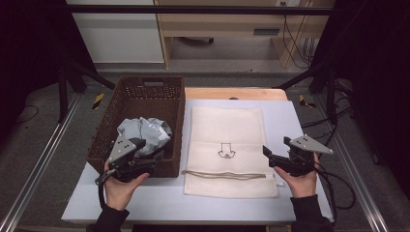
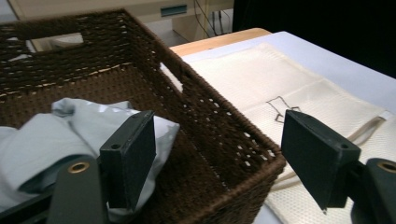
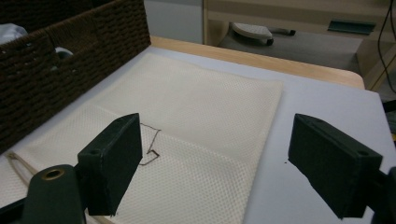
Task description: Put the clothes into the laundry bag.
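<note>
Two grippers, both with fingers spread and empty: our left gripper hovers over the basket's near rim, above the crumpled grey cloth inside; our right gripper sits by the bench's right edge beside the flat drawstring bag. We risk snagging wicker, or dragging the bag askew by its cord.
</note>
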`<control>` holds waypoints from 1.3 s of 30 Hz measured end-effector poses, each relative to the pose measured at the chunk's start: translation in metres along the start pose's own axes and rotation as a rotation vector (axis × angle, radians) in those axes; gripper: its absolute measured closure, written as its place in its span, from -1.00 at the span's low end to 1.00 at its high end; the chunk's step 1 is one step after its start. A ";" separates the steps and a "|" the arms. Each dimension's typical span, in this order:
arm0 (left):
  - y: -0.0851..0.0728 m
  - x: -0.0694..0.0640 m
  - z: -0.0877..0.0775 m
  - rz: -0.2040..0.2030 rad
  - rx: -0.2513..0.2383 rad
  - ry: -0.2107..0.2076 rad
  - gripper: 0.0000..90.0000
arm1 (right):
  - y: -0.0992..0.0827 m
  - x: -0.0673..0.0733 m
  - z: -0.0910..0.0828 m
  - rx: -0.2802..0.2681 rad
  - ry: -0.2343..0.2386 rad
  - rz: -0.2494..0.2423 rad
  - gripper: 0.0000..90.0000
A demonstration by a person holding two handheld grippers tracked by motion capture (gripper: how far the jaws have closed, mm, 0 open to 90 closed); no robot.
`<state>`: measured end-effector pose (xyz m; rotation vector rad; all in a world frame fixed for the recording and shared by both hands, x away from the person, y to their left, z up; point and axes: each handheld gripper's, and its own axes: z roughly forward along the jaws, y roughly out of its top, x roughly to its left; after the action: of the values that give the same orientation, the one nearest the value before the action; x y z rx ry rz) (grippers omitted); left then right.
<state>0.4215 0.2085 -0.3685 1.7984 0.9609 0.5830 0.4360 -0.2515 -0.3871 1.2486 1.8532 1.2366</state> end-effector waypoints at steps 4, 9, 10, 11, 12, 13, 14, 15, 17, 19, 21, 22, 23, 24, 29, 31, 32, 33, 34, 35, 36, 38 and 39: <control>0.001 -0.007 0.003 0.002 0.006 -0.016 -0.42 | 0.001 0.000 -0.001 -0.009 0.010 0.018 -0.60; 0.000 -0.028 0.008 0.026 0.000 -0.053 -0.35 | 0.000 0.005 0.001 -0.003 0.029 0.010 -0.60; 0.000 -0.032 0.009 0.032 0.000 -0.061 -0.33 | 0.001 0.008 0.002 0.001 0.036 0.008 -0.59; 0.000 -0.041 0.012 0.044 0.004 -0.082 -0.32 | 0.001 0.010 0.003 0.009 0.033 0.000 -0.59; 0.000 -0.041 0.012 0.044 0.004 -0.082 -0.31 | 0.001 0.010 0.003 0.009 0.033 0.000 -0.59; 0.000 -0.045 0.014 0.050 0.007 -0.094 -0.30 | 0.003 0.016 0.003 0.012 0.031 -0.027 -0.58; -0.001 -0.053 0.019 0.062 0.018 -0.109 -0.29 | 0.003 0.019 0.004 0.011 0.041 -0.031 -0.58; -0.001 -0.053 0.019 0.062 0.018 -0.109 -0.28 | 0.003 0.021 0.005 0.014 0.055 -0.031 -0.58; -0.005 -0.063 0.028 0.082 0.046 -0.124 -0.27 | 0.003 0.025 0.008 0.020 0.067 -0.028 -0.56; -0.006 -0.067 0.032 0.089 0.058 -0.125 -0.26 | 0.001 0.028 0.011 0.028 0.086 -0.030 -0.54; -0.011 -0.075 0.042 0.101 0.088 -0.142 -0.23 | -0.001 0.031 0.015 0.038 0.093 -0.033 -0.54; -0.011 -0.075 0.042 0.101 0.088 -0.142 -0.21 | -0.001 0.031 0.015 0.038 0.093 -0.033 -0.54; -0.012 -0.078 0.046 0.106 0.098 -0.145 -0.21 | -0.003 0.033 0.017 0.040 0.093 -0.037 -0.53; -0.014 -0.081 0.050 0.110 0.108 -0.152 -0.20 | -0.005 0.035 0.019 0.044 0.099 -0.044 -0.52; -0.024 -0.095 0.067 0.137 0.161 -0.174 -0.10 | -0.013 0.043 0.032 0.091 0.120 -0.087 -0.47; -0.033 -0.103 0.079 0.148 0.200 -0.192 -0.02 | -0.018 0.047 0.038 0.121 0.142 -0.090 -0.43; -0.033 -0.103 0.079 0.148 0.200 -0.192 0.01 | -0.018 0.047 0.038 0.121 0.142 -0.090 -0.43; -0.037 -0.106 0.084 0.154 0.221 -0.196 0.01 | -0.019 0.048 0.040 0.126 0.147 -0.093 -0.42; -0.040 -0.107 0.088 0.160 0.233 -0.196 0.02 | -0.022 0.050 0.042 0.141 0.148 -0.097 -0.40; -0.042 -0.109 0.091 0.163 0.246 -0.203 0.06 | -0.024 0.051 0.045 0.154 0.149 -0.107 -0.39; -0.047 -0.111 0.096 0.164 0.263 -0.213 0.14 | -0.028 0.053 0.050 0.181 0.150 -0.122 -0.37; -0.049 -0.112 0.098 0.172 0.274 -0.214 0.20 | -0.031 0.055 0.054 0.200 0.153 -0.142 -0.32; -0.051 -0.113 0.100 0.174 0.281 -0.216 0.20 | -0.031 0.055 0.054 0.200 0.153 -0.142 -0.32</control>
<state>0.4136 0.0732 -0.4521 2.1625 0.7717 0.3623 0.4470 -0.1849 -0.4356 1.1271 2.1813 1.1187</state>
